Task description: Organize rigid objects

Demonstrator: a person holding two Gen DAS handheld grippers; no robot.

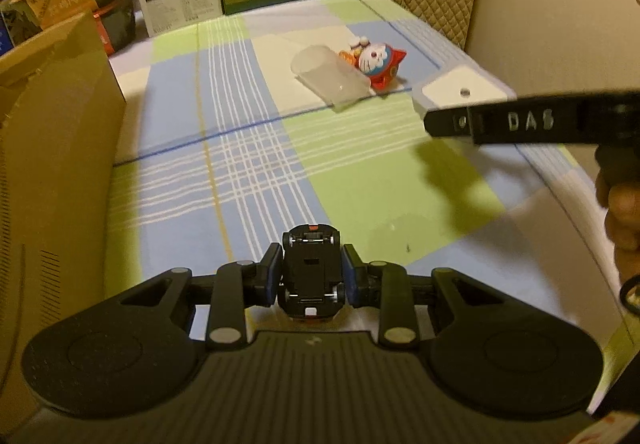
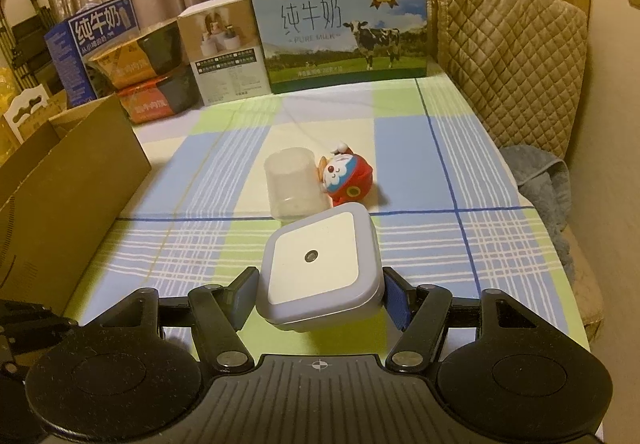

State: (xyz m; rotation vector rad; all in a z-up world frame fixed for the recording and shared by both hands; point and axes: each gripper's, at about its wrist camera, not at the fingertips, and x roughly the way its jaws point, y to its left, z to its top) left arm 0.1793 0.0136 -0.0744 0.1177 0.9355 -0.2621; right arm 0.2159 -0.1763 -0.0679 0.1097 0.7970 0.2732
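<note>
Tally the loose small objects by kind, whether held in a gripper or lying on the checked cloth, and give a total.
Toy car, underside up, in left gripper: 1
White square device in right gripper: 1
Clear plastic cup, on its side: 1
Red and blue cat figurine: 1
Total: 4

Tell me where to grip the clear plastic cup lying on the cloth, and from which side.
Grip the clear cup across its round wall near mid-length, coming from above, probably. It lies on its side, open mouth toward the far boxes, and the red cat figurine sits close against one side, so a level side approach looks blocked.
</note>
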